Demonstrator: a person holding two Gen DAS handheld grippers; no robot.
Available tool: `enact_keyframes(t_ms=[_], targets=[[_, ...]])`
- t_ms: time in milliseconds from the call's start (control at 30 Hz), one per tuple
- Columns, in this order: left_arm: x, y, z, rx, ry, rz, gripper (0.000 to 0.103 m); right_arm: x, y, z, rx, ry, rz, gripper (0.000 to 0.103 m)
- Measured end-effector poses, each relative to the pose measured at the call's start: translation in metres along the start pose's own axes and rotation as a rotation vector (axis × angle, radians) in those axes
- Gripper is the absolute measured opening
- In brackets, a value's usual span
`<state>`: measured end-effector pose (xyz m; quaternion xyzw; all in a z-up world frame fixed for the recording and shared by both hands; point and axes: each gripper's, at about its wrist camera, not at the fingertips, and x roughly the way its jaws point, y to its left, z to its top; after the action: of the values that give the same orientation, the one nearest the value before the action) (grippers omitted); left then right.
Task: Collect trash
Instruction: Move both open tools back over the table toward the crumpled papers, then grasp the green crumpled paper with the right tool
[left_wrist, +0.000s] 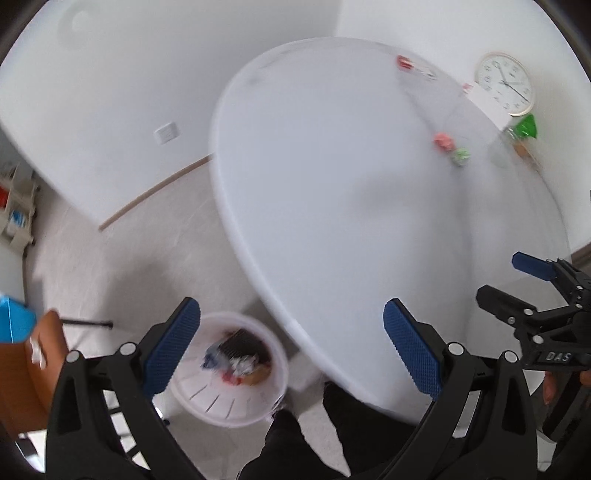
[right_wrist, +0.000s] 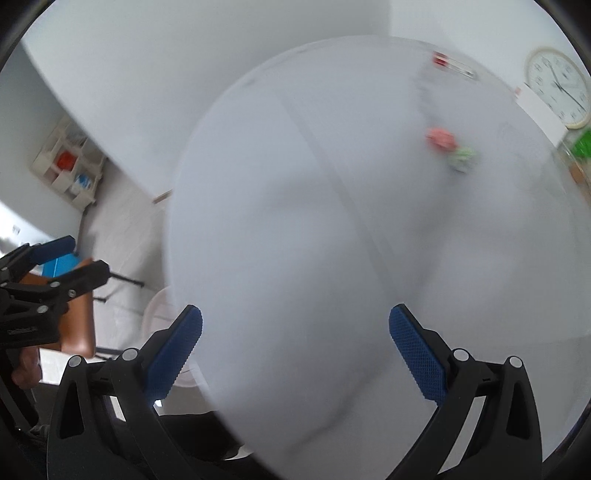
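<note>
Over the white bench (left_wrist: 332, 177), left gripper (left_wrist: 291, 350) & right gripper (right_wrist: 295, 350) both spread wide, empty; pink wad (left_wrist: 444, 141) & green wad (left_wrist: 460, 156) lie far side; bin (left_wrist: 229, 402) w/ trash on floor

Blurred pink wad (right_wrist: 440, 138) (bin (right_wrist: 157, 306) mostly hidden)

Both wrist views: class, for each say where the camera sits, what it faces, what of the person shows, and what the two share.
Left wrist: on the open left tool, facing down at the floor bin and the table edge; dark trouser legs show.
Right wrist: on the open right tool, over the table, facing across it; a hand shows at left.
Shared: pink wad, green wad, wall clock, each other's tool.
</note>
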<state>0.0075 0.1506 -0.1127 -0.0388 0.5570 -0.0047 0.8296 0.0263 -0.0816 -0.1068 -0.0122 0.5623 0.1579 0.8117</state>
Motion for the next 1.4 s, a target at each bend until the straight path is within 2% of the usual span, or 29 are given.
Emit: enact_keyframes(t_ms=[233,400,533,600,633,733,767,900,967,1000,1200,1400], targets=[[0.034,-0.098,0.062,0.06,-0.004,-0.081,0.095,0.005,-0.1,0.028,0.054,-0.017,-0.044,0.1],[0.058,-0.152,0.102,0.119,-0.009,-0.07,0.095,0.023,-0.16,0.064,0.08,-0.036,-0.049,0.1],[0.084,-0.178,0.13,0.108,0.009,-0.058,0.095,0.05,-0.194,0.095,0.07,-0.051,-0.054,0.1],[0.097,-0.183,0.141,0.089,0.019,-0.047,0.095,0.067,-0.206,0.109,0.076,-0.048,-0.061,0.095],[0.1,-0.185,0.143,0.082,0.024,-0.043,0.095,0.076,-0.21,0.115,0.082,-0.044,-0.053,0.088],[0.112,-0.184,0.151,0.065,0.04,-0.029,0.095,0.099,-0.219,0.13,0.102,-0.039,-0.035,0.078],[0.113,-0.181,0.15,0.063,0.041,-0.026,0.095,0.106,-0.219,0.133,0.106,-0.036,-0.037,0.071],[0.122,-0.182,0.156,0.062,0.051,-0.011,0.095,0.117,-0.221,0.139,0.106,-0.042,-0.047,0.053],[0.127,-0.183,0.16,0.063,0.056,-0.016,0.095,0.119,-0.221,0.141,0.1,-0.041,-0.057,0.032],[0.128,-0.184,0.162,0.063,0.058,-0.018,0.095,0.12,-0.222,0.141,0.101,-0.039,-0.058,0.029],[0.141,-0.202,0.178,0.079,0.061,-0.038,0.095,0.109,-0.237,0.133,0.146,-0.054,-0.035,0.029],[0.162,-0.237,0.205,0.084,0.079,-0.062,0.095,0.084,-0.266,0.108,0.228,-0.056,-0.033,0.029]])
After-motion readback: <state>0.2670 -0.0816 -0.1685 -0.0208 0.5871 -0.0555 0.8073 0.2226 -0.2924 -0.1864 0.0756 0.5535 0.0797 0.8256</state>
